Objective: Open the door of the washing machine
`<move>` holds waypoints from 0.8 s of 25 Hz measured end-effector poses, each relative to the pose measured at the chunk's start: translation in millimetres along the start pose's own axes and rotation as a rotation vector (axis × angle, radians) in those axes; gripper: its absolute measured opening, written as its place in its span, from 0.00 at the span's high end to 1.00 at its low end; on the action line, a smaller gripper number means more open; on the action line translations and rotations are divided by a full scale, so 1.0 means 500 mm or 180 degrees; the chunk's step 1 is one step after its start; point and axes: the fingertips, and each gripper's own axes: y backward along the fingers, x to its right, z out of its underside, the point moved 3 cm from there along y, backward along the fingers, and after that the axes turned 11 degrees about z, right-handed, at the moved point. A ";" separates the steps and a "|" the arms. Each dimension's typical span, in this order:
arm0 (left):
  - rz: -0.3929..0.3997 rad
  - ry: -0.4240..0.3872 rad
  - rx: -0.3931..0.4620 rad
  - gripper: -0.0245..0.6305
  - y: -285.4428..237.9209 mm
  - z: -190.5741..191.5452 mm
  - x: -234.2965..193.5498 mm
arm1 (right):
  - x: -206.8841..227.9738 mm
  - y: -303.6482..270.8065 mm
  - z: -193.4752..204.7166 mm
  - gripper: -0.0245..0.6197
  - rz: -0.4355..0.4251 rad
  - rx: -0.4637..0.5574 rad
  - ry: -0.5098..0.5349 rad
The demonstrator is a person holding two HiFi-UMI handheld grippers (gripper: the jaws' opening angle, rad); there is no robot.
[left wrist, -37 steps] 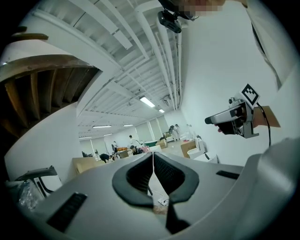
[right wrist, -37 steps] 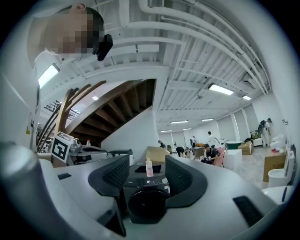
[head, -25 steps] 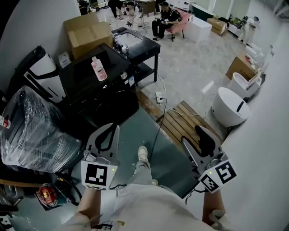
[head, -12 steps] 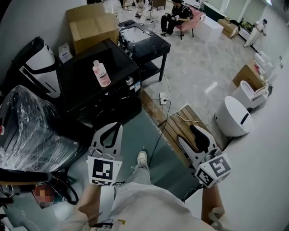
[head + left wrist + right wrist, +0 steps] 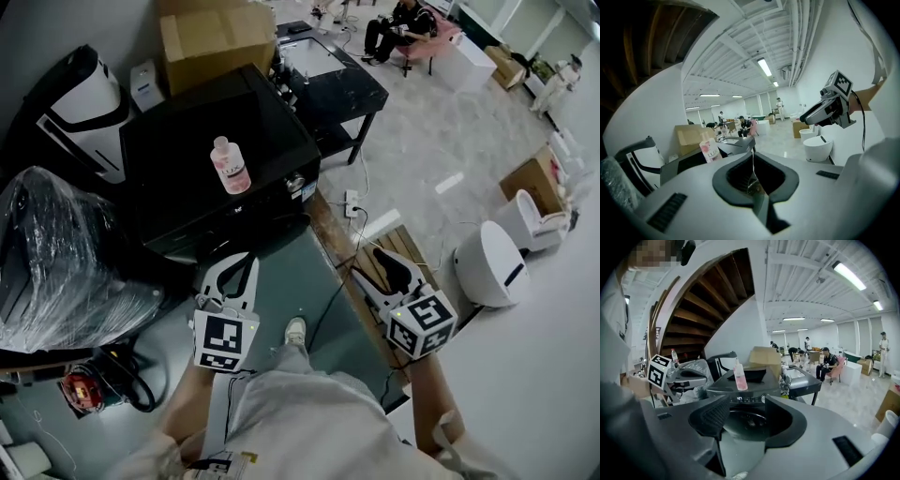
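black washing machine (image 5: 178,159) ahead | left claw (image 5: 241,264) closed | right claw (image 5: 367,264) apart

The grey-green floor strip (image 5: 281,274) in front of the black front-loading washing machine (image 5: 211,164) lay open. A bulky plastic-wrapped bundle (image 5: 66,258) crowded its left side, and a slatted wooden pallet (image 5: 403,247) hemmed its right edge.

Pink bottle (image 5: 231,166), cardboard box (image 5: 217,39), plastic-wrapped bundle (image 5: 66,253)

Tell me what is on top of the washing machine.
One pink bottle stands upright on the black top of the washing machine. I can make out nothing else on that top. The spot under the bottle is covered.
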 end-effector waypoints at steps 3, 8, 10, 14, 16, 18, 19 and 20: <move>-0.0066 0.0133 -0.0097 0.93 -0.020 0.039 -0.046 | -0.008 -0.088 -0.004 0.56 -0.0133 -0.0142 0.0106; -0.0166 0.0427 -0.0252 0.93 -0.039 0.097 -0.096 | -0.014 -0.208 0.009 0.56 -0.0339 -0.0421 0.0285; -0.0215 0.0503 -0.0310 0.93 -0.045 0.117 -0.112 | -0.011 -0.250 0.018 0.56 -0.0407 -0.0517 0.0355; -0.0297 0.0617 -0.0417 0.93 -0.065 0.148 -0.134 | -0.004 -0.328 0.039 0.56 -0.0551 -0.0707 0.0484; -0.0340 0.0697 -0.0473 0.93 -0.075 0.163 -0.139 | 0.000 -0.362 0.052 0.56 -0.0625 -0.0800 0.0553; -0.0412 0.0813 -0.0542 0.93 -0.081 0.179 -0.142 | 0.002 -0.394 0.067 0.56 -0.0729 -0.0900 0.0610; -0.0460 0.0877 -0.0581 0.93 -0.082 0.188 -0.142 | 0.002 -0.409 0.077 0.56 -0.0790 -0.0956 0.0641; -0.0511 0.0934 -0.0621 0.93 -0.085 0.198 -0.142 | 0.002 -0.425 0.087 0.56 -0.0849 -0.1012 0.0676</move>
